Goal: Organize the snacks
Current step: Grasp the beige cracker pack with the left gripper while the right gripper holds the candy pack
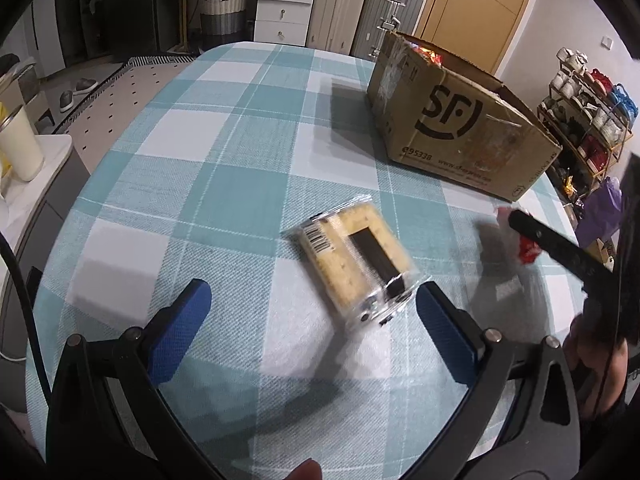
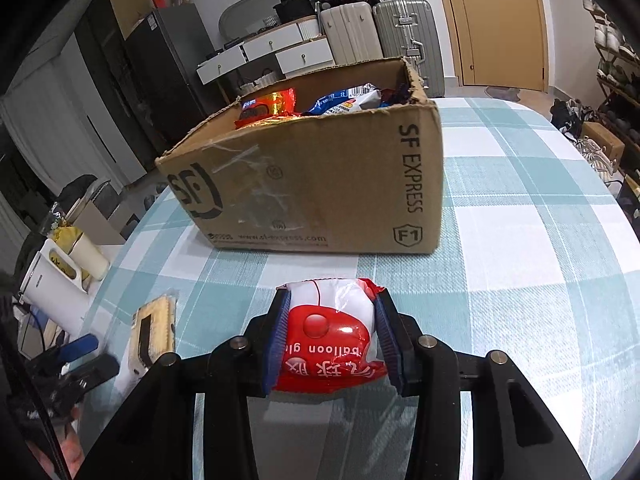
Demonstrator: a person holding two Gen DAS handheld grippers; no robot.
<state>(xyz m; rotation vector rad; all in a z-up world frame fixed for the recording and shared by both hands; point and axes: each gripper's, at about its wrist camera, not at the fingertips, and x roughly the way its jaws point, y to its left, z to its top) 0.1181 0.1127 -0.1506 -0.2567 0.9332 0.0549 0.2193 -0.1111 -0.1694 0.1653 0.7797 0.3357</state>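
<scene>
My right gripper [image 2: 332, 312] is shut on a red and white snack packet [image 2: 330, 340] printed "balloon", held just above the checked tablecloth. Straight ahead of it stands the open cardboard SF box [image 2: 320, 184] with several snack bags [image 2: 344, 102] inside. In the left wrist view my left gripper [image 1: 312, 300] stands open, its blue pads wide apart. A clear-wrapped pack of yellow crackers [image 1: 354, 258] lies on the cloth between and just beyond the fingertips, untouched. The same cracker pack [image 2: 154, 336] shows at the left in the right wrist view. The right gripper [image 1: 520, 232] with the red packet is blurred at the right of the left view.
The table [image 1: 224, 152] wears a teal and white checked cloth. The box [image 1: 460, 120] stands at its far right in the left view. A cream tumbler [image 1: 18, 144] and appliances sit on a side counter left. Suitcases, drawers and a shoe rack [image 1: 588, 120] line the room behind.
</scene>
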